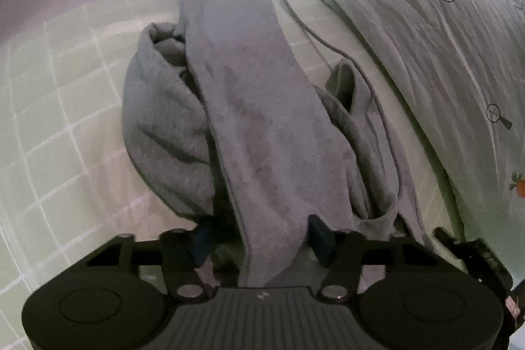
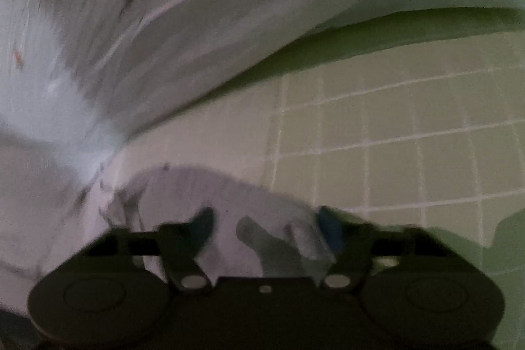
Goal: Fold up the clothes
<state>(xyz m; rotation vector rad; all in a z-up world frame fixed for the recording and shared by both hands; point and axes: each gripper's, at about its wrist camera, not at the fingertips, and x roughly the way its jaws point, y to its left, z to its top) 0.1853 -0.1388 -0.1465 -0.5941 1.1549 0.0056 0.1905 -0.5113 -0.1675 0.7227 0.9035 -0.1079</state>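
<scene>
**Grey garment between spread jaws**

The left gripper (image 1: 259,235) stands wide open, a grey garment (image 1: 249,120) draped loosely through it over the green grid mat (image 1: 49,120). The right gripper (image 2: 265,225) (badly blurred) also stands open, over pale printed cloth (image 2: 82,38).

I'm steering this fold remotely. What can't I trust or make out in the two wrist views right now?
- Left wrist view: the grey garment drapes over the left gripper, so whether it is clamped cannot be told.
- Left wrist view: the garment's full shape is unclear, bunched in folds; its drawstring trails off behind the cloth.
- Right wrist view: motion blur smears the white printed fabric; its print is unreadable.
- Right wrist view: pale cloth covers the right gripper; grip uncertain.
</scene>
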